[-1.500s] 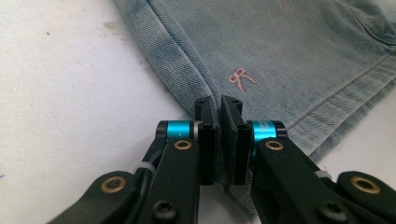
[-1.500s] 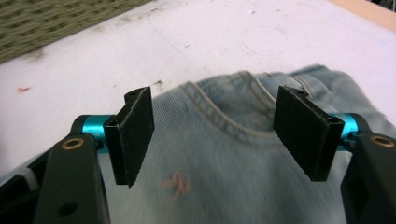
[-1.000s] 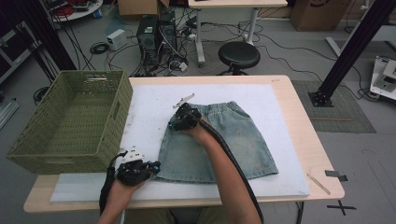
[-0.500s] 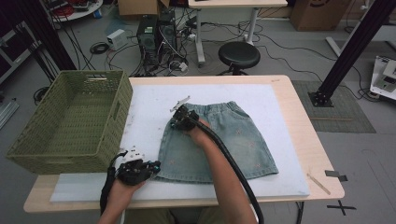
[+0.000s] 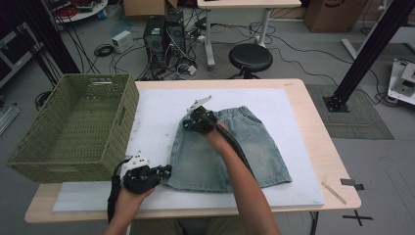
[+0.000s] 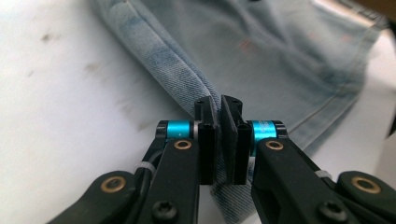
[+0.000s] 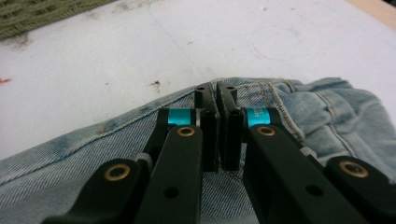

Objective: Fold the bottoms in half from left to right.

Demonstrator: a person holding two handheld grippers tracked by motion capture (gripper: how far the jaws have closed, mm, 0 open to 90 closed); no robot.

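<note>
The skirt is pinched at hem by the left gripper and at waistband by the right gripper, whose jaws have just closed; a fold likely follows, needing both lifted together.

The left gripper has its two black jaws pinched tight on the folded edge of a blue jean skirt. The skirt lies on a white mat (it has a few small dirty spots) and spreads away behind the jaws.
</note>
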